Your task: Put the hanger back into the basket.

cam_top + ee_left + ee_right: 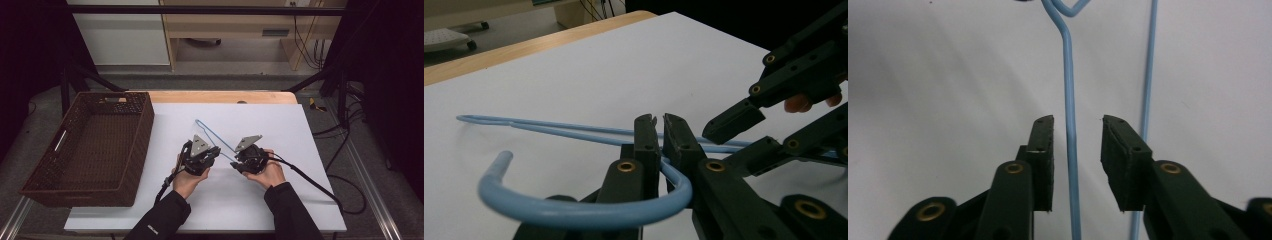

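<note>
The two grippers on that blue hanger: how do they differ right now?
The left gripper has its jaws shut on the blue wire hanger near its hook; the right gripper has its jaws open, with one hanger wire running between them, unpinched. In the high view the left gripper sits nearer the wicker basket, the right farther from it. Both are black, hand-held and low over the white table.

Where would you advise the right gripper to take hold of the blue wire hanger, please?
Probably on the straight wire arm now lying between its open jaws, coming down from above. The blue wire hanger lies flat on the white table, and the left gripper already clamps near the hook, so the right gripper need only close.
</note>
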Available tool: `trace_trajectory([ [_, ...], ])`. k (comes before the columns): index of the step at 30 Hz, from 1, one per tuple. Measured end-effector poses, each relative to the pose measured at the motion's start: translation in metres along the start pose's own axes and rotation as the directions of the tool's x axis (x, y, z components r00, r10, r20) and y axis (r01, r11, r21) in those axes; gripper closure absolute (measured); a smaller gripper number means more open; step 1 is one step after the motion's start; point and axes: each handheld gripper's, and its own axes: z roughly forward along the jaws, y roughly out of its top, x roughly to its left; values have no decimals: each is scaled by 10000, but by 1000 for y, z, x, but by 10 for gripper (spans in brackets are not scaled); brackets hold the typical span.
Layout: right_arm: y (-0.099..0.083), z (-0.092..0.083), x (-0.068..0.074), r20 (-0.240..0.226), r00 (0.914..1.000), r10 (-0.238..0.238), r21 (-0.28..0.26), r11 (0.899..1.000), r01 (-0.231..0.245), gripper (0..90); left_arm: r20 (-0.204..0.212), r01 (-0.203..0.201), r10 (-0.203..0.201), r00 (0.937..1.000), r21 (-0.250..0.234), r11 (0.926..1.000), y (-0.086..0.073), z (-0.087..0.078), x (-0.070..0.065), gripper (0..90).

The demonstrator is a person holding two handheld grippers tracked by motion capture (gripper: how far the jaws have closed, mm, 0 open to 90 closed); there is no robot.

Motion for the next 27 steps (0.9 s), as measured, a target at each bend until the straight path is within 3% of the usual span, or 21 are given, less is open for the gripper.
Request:
trace_trajectory([
  [1, 1, 1, 0, 73, 10000, -37, 12, 10000, 37, 764, 20, -36, 36, 10000, 3, 10000, 0, 0, -1, 851],
  [4, 2, 3, 1, 62, 10000, -23, 24, 10000, 23, 816, 32, -53, 53, 10000, -22, 10000, 0, 1, -1, 851],
  [5, 4, 4, 1, -118, 9999, -42, -16, 10000, 42, 860, 25, -58, 58, 10000, -30, 10000, 0, 1, -2, 851],
  [11, 4, 3, 1, -133, 9995, -289, -12, 9996, 289, 876, 115, -14, 15, 9999, -133, 9999, 1, 0, -1, 844],
  [14, 4, 3, 1, -141, 9994, -320, 22, 9995, 321, 877, 214, -31, 36, 9998, -258, 9997, 2, -2, 0, 730],
  [15, 4, 2, 1, -109, 9993, -351, 38, 9994, 352, 878, 273, -37, 44, 9996, -260, 9997, 2, -4, 1, 730],
  [16, 3, 0, -1, -68, 9992, -385, -11, 9993, 385, 879, 347, -32, 41, 9994, -254, 9997, 3, -6, 2, 642],
  [19, 5, -6, -4, -185, 9993, -332, -176, 9993, 329, 880, 509, -220, 230, 9984, -205, 9995, 4, -15, 5, 533],
  [24, 6, -19, -9, -253, 9993, -287, -377, 9989, 277, 880, 707, -473, 499, 9962, -375, 9982, 6, -38, 13, 433],
  [27, 6, -30, -12, -447, 9983, -381, -417, 9985, 362, 880, 693, -855, 881, 9937, -399, 9955, 8, -53, 17, 374],
])
